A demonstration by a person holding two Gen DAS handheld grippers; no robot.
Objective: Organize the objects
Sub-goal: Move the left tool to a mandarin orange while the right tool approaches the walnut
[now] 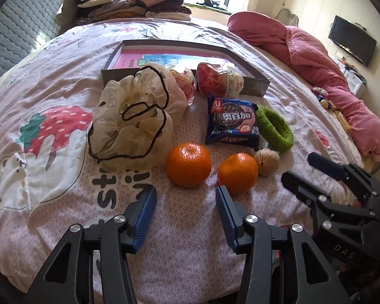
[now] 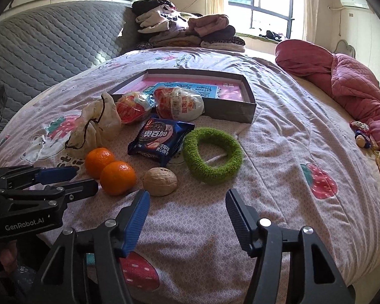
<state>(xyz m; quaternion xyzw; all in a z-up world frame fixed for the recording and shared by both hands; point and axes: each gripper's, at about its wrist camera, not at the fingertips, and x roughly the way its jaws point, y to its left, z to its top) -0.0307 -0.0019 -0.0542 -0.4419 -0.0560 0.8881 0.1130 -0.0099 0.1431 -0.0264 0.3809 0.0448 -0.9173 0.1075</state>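
Both tongs are hanging low over the bed, and nothing is being carried yet. The left tongs are spread wide and empty, with two oranges sitting just ahead of them: the bigger orange between the tips and a little beyond, the smaller orange almost touching the right-hand tip. The right tongs are released too, gaping with nothing between them; the walnut is lying just ahead of their left tip and the green hair tie a bit farther out.

Beyond those, the cookie packet and the crumpled bag with black cord are waiting, and farther still two wrapped snacks are resting against the near wall of the box. That box, well ahead of both tongs, is looking unfilled, showing only a pink printed sheet inside.

So I'm judging the sorting as barely begun: every loose thing is lying on the bed outside the box, and all of it is left to do.
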